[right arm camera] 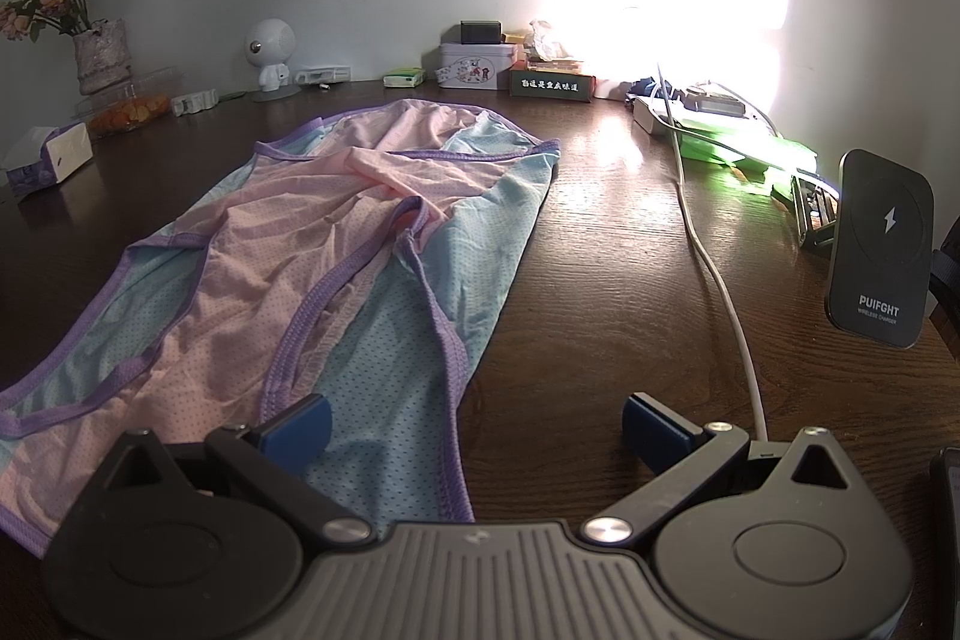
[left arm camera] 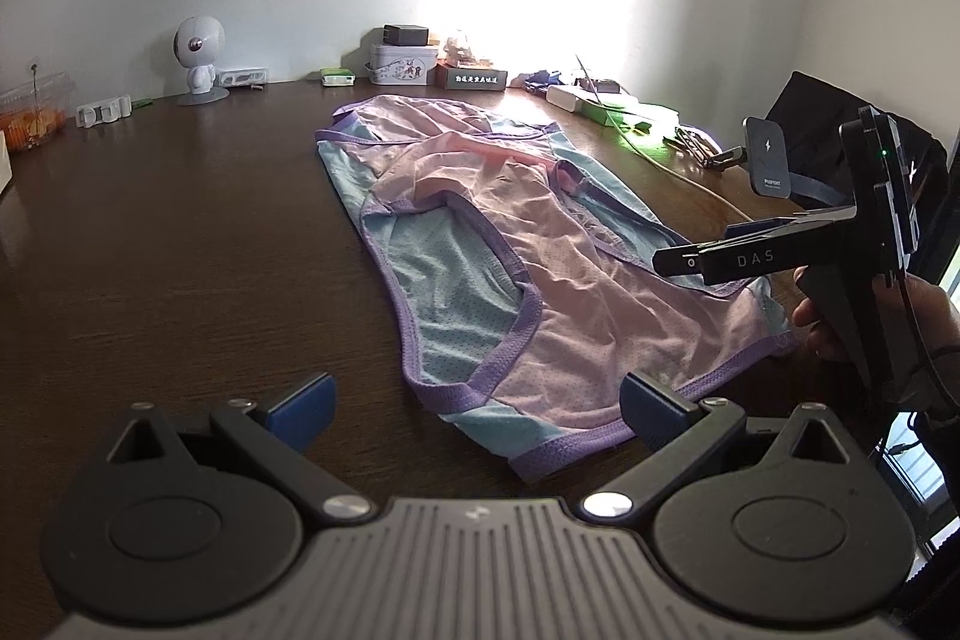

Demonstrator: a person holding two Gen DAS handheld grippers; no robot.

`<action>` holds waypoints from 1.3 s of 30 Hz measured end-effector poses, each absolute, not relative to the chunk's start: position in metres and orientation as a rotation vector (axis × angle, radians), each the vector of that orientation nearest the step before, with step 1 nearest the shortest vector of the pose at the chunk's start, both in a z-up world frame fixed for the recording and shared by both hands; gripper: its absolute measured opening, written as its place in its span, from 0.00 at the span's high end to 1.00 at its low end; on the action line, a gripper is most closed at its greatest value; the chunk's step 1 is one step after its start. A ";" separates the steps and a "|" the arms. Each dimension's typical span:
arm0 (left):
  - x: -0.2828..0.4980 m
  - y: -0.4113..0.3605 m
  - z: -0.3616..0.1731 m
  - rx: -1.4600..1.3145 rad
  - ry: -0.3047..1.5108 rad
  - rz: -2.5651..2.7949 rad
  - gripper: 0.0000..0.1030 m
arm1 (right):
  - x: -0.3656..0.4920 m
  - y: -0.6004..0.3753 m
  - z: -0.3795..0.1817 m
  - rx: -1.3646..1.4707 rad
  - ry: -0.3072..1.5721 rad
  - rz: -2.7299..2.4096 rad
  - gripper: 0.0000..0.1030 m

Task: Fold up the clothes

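Observation:
A pink and light-blue mesh garment with purple trim (left arm camera: 480,244) lies spread on the dark wooden table (left arm camera: 180,232); it also shows in the right wrist view (right arm camera: 312,244). My left gripper (left arm camera: 477,409) is open and empty, just above the garment's near hem. My right gripper (right arm camera: 477,424) is open and empty over the garment's near right edge. The right gripper also shows in the left wrist view (left arm camera: 678,262), hovering above the garment's right side; from there I cannot tell how its jaws stand.
A white cable (right arm camera: 714,256) runs along the table right of the garment. A black wireless charger (right arm camera: 882,244) stands at the right edge. A tin box (right arm camera: 477,64), a white robot figure (right arm camera: 273,52), a flower vase (right arm camera: 99,52) and a tissue box (right arm camera: 51,154) line the back and left.

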State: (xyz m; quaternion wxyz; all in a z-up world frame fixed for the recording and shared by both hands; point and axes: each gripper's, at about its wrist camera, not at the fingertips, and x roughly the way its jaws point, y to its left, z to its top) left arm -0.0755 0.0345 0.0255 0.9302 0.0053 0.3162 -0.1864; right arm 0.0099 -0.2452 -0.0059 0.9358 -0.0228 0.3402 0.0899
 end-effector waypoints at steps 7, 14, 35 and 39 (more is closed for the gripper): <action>-0.076 0.038 0.023 0.012 0.636 -0.385 0.00 | 0.010 -0.245 -0.006 -0.047 0.695 0.183 0.00; -0.076 0.039 0.023 0.017 0.638 -0.391 0.00 | 0.010 -0.245 -0.006 -0.047 0.695 0.183 0.00; -0.074 0.047 0.021 -0.025 0.634 -0.392 0.00 | 0.009 -0.245 -0.006 -0.045 0.695 0.177 0.00; -0.072 0.046 0.021 -0.025 0.637 -0.394 0.00 | 0.009 -0.245 -0.006 -0.046 0.695 0.175 0.00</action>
